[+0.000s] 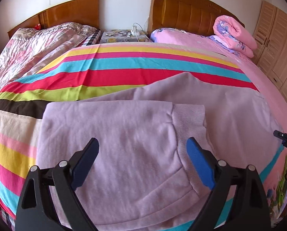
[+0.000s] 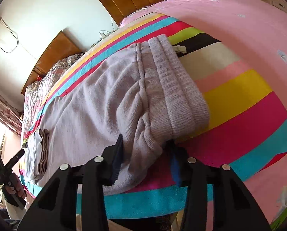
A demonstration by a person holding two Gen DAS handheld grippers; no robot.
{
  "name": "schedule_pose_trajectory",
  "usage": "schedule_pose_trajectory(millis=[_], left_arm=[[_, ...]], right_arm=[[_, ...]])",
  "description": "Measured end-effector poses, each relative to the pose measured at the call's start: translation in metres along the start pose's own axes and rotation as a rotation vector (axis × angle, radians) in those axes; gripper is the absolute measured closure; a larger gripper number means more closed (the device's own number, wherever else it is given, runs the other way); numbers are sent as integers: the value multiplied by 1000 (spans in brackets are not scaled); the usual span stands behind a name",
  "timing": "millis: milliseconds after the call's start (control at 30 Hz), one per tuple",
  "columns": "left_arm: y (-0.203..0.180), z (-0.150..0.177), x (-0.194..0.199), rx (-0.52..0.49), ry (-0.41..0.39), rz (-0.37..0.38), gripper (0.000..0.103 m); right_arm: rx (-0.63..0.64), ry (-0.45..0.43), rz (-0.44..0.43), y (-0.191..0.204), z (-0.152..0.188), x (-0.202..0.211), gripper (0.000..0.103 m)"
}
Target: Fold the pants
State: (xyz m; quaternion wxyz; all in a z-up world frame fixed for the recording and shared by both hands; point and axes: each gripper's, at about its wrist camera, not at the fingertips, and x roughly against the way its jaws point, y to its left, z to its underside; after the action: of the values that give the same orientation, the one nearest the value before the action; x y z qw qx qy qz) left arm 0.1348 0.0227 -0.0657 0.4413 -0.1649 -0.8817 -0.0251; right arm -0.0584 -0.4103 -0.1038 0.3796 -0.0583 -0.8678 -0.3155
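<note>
Jaws of left gripper [image 1: 143, 154] wide, empty, above pants [image 1: 124, 134]; right gripper [image 2: 146, 154] half-closed, waistband corner between pads.

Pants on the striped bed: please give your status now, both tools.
Left tool open, above the cuff end, holding nothing. Right tool closed on the waistband corner. Pants flat on striped blanket, not yet folded. Nothing in the way.

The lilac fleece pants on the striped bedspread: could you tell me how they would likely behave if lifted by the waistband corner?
The lilac fleece pants would probably hang limp, since the cloth already creases and drapes over the bed edge. The ribbed waistband looks thicker, so it may bunch between the right gripper fingers rather than slip. They seem light.
</note>
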Motion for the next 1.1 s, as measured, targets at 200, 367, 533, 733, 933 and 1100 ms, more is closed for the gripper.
schedule_pose_trajectory(millis=[200, 367, 533, 733, 933, 1100], left_arm=[[-38, 26, -40, -140, 43, -16, 8], [-12, 22, -21, -50, -6, 68, 15], [81, 31, 44, 236, -181, 30, 15], [163, 80, 92, 436, -228, -48, 14], [187, 113, 102, 527, -196, 121, 14], [154, 93, 96, 502, -160, 417, 13]], right_arm=[[-155, -162, -168, -13, 5, 14, 69], [173, -301, -76, 96, -23, 42, 73], [794, -352, -98, 295, 6, 35, 73], [1485, -127, -166, 414, 187, -51, 73], [1667, -108, -122, 396, 258, -81, 73], [1564, -198, -163, 399, 235, -65, 74]])
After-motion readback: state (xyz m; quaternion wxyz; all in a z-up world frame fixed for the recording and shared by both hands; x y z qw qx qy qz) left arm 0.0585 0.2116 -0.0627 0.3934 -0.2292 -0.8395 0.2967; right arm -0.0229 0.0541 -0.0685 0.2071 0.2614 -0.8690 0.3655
